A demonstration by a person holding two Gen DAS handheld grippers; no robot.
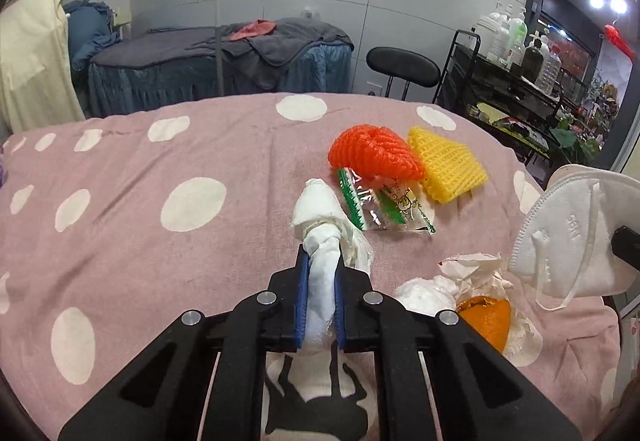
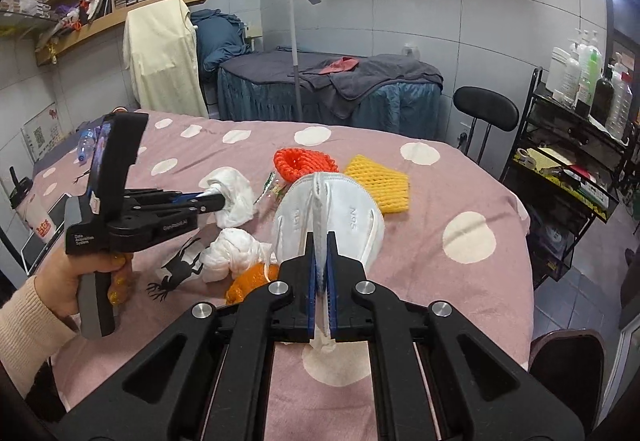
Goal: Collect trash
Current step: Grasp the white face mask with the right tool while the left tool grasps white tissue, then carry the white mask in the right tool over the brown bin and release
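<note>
Trash lies scattered on the pink dotted cloth (image 1: 168, 161), and two pieces are already held. The left gripper (image 1: 320, 261) is clamped on a twisted white tissue (image 1: 320, 209), whose loose end sticks out past the fingertips toward 12 o'clock in the left wrist view. The right gripper (image 2: 321, 241) pinches the folded edge of a white mask (image 2: 340, 209), which stands upright above the cloth.

In the left wrist view, a clear green-edged wrapper (image 1: 380, 205) lies just beside the tissue at 2 o'clock. An orange foam net (image 1: 374, 153) overlaps the wrapper's far end, and a yellow foam net (image 1: 448, 165) touches the orange one at 3 o'clock. At 4 o'clock from the left gripper sit a tissue ball (image 1: 424, 297), crumpled paper (image 1: 476, 273) and orange peel (image 1: 488, 321), bunched together. A hand (image 2: 60, 281) grips the left gripper's handle in the right wrist view.
</note>
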